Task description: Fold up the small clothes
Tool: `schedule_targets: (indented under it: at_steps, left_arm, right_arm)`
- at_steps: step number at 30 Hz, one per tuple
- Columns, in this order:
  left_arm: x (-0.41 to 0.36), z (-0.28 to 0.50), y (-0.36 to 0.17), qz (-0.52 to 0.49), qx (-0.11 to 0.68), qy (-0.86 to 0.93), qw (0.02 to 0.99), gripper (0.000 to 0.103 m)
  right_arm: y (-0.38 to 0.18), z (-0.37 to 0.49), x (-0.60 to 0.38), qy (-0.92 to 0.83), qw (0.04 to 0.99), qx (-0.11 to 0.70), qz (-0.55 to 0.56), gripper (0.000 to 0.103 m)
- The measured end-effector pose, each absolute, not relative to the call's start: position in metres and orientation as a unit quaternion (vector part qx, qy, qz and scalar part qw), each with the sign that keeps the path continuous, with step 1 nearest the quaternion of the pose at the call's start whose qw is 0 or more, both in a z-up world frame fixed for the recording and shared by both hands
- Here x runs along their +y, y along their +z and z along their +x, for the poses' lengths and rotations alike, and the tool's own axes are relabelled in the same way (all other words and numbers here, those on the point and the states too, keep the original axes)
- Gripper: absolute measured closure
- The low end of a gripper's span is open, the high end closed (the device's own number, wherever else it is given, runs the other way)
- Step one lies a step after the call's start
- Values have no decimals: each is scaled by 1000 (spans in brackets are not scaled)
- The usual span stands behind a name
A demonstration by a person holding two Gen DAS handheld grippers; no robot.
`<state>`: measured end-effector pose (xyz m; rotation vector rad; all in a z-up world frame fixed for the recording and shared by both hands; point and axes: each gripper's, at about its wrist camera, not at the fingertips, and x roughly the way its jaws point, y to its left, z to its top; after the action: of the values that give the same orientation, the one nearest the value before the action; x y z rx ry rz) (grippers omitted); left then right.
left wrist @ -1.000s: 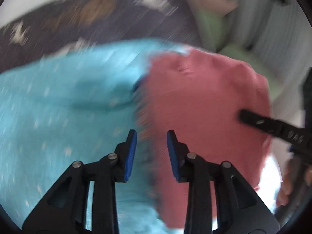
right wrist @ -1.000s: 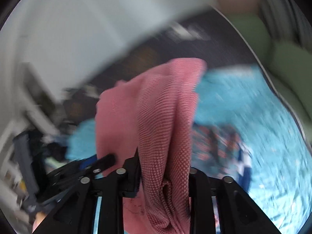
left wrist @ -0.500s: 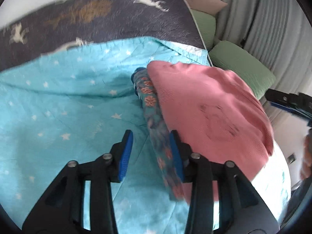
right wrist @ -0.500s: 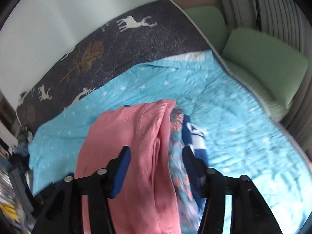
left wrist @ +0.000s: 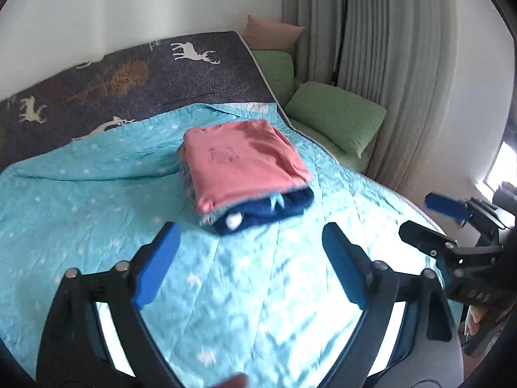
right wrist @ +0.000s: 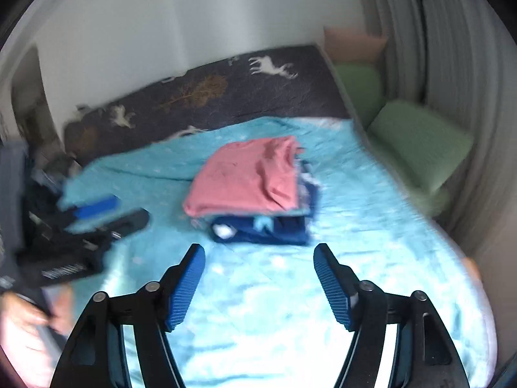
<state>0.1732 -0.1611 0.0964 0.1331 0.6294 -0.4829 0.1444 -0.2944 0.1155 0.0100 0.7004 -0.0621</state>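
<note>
Both sets of tongs hang wide open and empty above a turquoise star-print quilt (left wrist: 97, 200) spread over a bed. The left tongs (left wrist: 250, 265) fill the lower part of the left wrist view, their ribbed blue pads (left wrist: 156, 266) splayed far apart and touching nothing. The right tongs (right wrist: 258, 283) stand just as wide at the bottom of the right wrist view, equally clear of any cloth.

At centre frame in both views sits a folded pink knit top (left wrist: 242, 161), roughly square with a faint dark motif on its face, capping a stack of folded small clothes (left wrist: 265, 208) whose lower layers show navy blue and a patterned edge. A dark quilted cover printed with white deer (left wrist: 135, 74) lies in the upper left, with ribbed green cushions (left wrist: 336, 116) at upper right beside pale pleated curtains (left wrist: 387, 64).

Half a second ago the tongs were narrowly parted and right at the pink top, which draped loosely over the stack; now it lies flat and squared, and both tongs are well back from it and opened fully.
</note>
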Motion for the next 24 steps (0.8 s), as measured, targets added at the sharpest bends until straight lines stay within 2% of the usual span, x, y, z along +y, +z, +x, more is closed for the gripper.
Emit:
schedule_targets:
  at_steps: [3,5,9,17,24]
  left_arm:
    - [-155,144,89,57,322,-235,915,10]
    - [-150,128,83,55,326,-223,917,10]
    - [-139,97,73,63,333,-198,920,10]
    - [-117,55,80,65,306,-179,933,10]
    - [-106,42,75,50,314,-195,928,10]
  right_arm:
    - [110,109,-286,-46,946,322,2,28]
    - [105,89,-285,-30,948,314,36,21]
    - [94,71,-278,-41,941,334,34,21]
    - [106,32,-249,-28,952,302,33,20]
    - [109,11,-228,-44,957,287,23,19]
